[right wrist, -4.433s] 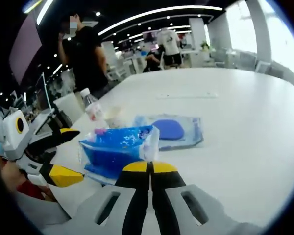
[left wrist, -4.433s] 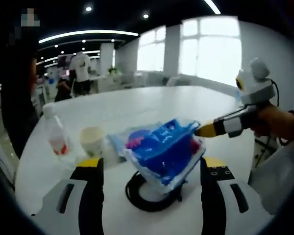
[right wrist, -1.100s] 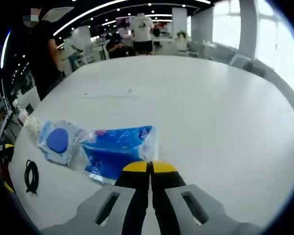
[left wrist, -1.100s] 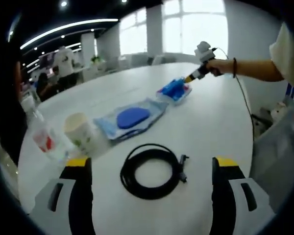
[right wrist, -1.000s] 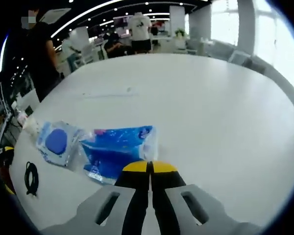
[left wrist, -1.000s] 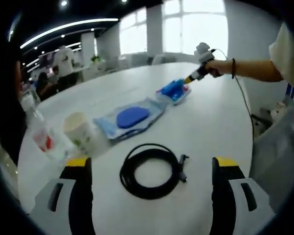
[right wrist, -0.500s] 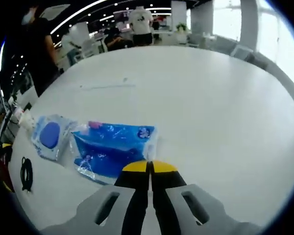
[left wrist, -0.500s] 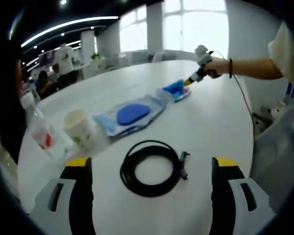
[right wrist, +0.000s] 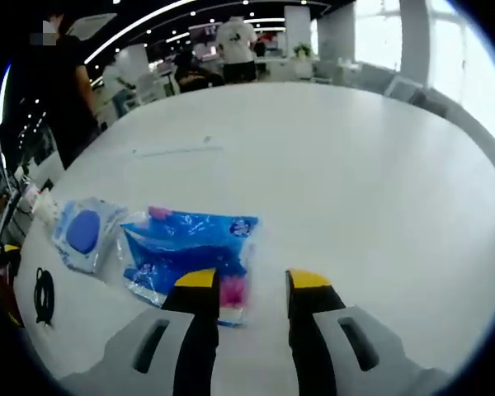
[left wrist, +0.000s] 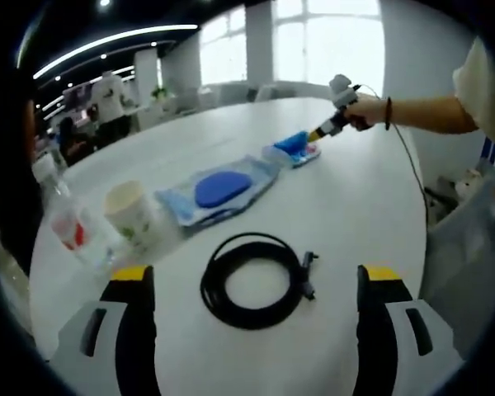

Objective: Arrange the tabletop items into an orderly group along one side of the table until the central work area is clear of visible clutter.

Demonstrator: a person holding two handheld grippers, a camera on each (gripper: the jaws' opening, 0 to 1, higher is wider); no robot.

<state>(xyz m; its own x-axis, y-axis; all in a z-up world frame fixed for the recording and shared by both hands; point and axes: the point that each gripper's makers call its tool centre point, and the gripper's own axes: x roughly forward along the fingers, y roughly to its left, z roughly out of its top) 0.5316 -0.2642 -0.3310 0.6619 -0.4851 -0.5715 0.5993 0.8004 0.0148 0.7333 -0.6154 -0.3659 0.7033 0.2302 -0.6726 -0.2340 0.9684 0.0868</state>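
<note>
Letting go: my right gripper (right wrist: 247, 285) jaws now apart, blue bag (right wrist: 190, 252) dropped on counter (right wrist: 379, 181); left gripper (left wrist: 256, 276) jaws apart, empty.

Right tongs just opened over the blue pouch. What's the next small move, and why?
Probably back the right tongs straight off the blue pouch. Their jaws stand apart with the pouch lying flat on the white table, beside the packet with the blue disc. The coiled black cable sits between the open left tongs, likely next.
</note>
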